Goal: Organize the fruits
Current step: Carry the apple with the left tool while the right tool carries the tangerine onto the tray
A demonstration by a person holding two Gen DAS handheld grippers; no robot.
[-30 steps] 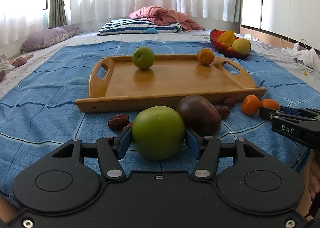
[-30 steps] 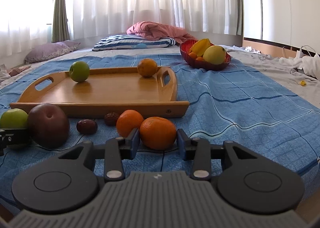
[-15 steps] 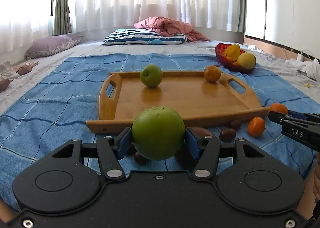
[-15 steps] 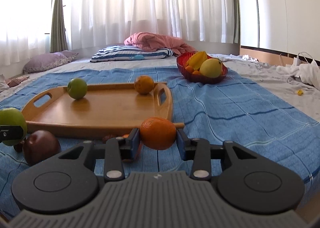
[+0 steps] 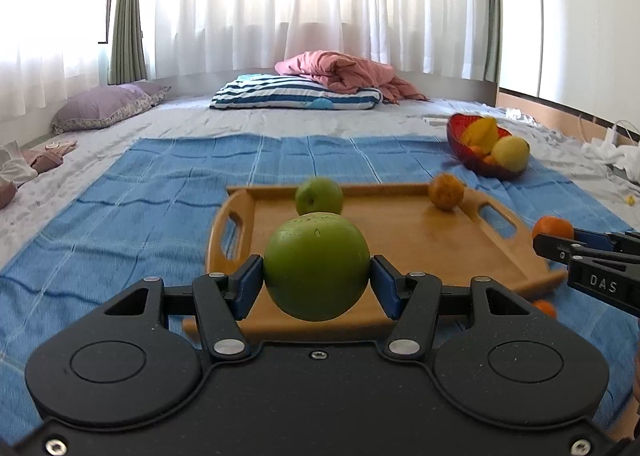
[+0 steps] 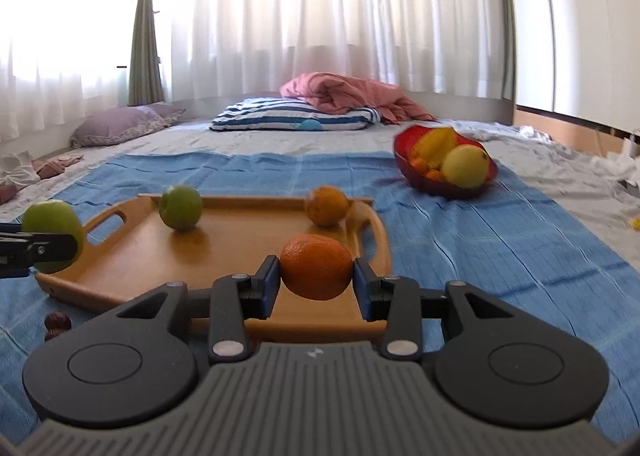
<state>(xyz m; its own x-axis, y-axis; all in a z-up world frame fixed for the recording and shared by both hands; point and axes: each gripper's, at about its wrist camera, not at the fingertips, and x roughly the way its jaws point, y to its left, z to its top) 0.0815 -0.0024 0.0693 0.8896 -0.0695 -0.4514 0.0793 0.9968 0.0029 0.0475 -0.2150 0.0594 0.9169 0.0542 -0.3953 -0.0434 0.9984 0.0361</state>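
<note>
- Green apple (image 5: 316,266) is clamped between the blue pads (image 5: 250,286) of your left hand-held gripper (image 5: 316,284), held up in the air over the near edge of the wooden tray (image 5: 404,252). The pads bite at its widest middle, which is the right spot on a round, waxy fruit. Any higher or lower and I'd expect it to squirt out.
- It looks fairly heavy and firm, so it should take a solid squeeze without bruising, but I'd set it down gently since it'll roll on that smooth wood.
- Your right hand-held gripper (image 6: 316,282) is closed on an orange (image 6: 316,266), also lifted over the tray's near right side. The peel is grippier and a bit softer than apple skin, so go lighter there.
- On the tray already: a smaller green apple (image 5: 319,197) at the back rail and a small orange fruit (image 5: 446,196) near the right handle. Parking like beside like seems to be the plan.
- A dark little fruit (image 6: 57,323) lies on the blue blanket (image 5: 160,184) in front of the tray; probably a date, but it's too small to be sure.
- The red bowl (image 6: 434,186) of yellow fruit sits well apart on the right.
</note>
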